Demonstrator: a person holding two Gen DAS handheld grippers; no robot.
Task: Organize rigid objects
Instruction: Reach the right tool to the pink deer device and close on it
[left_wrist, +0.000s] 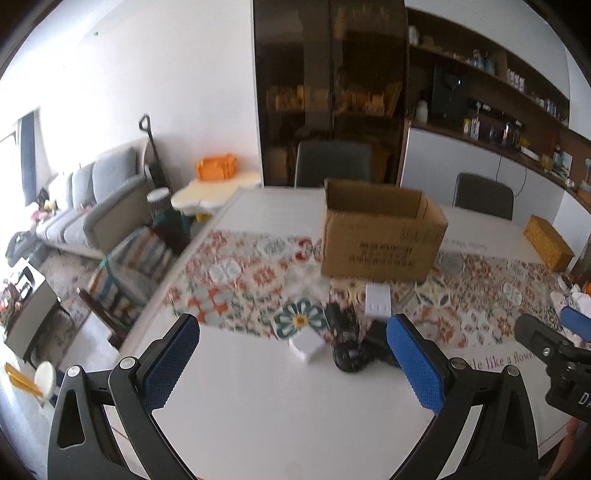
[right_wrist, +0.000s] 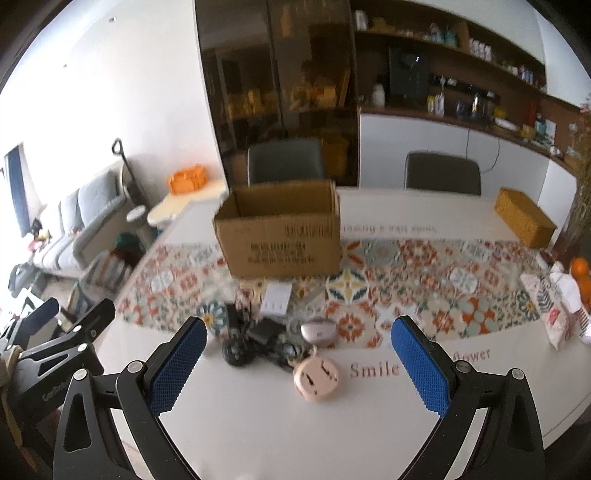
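Note:
An open cardboard box (left_wrist: 380, 232) (right_wrist: 280, 232) stands on the patterned runner of the white table (left_wrist: 258, 398) (right_wrist: 258, 424). In front of it lies a cluster: a white power strip (left_wrist: 377, 301) (right_wrist: 276, 300), a small white cube (left_wrist: 306, 346), a black toy vehicle with cables (left_wrist: 347, 339) (right_wrist: 255, 341), a mauve oval case (right_wrist: 317, 331) and a pink round gadget (right_wrist: 316, 376). My left gripper (left_wrist: 291, 358) hovers open just short of the cube and black toy. My right gripper (right_wrist: 299, 363) is open, the pink gadget between its blue pads (right_wrist: 421, 365).
A yellow woven box (left_wrist: 548, 242) (right_wrist: 524, 216) sits at the table's far right. Snack bags (right_wrist: 561, 310) and oranges (right_wrist: 580, 269) lie at the right edge. Two chairs (right_wrist: 284, 160) stand behind the table. A sofa (left_wrist: 92, 206) is off to the left.

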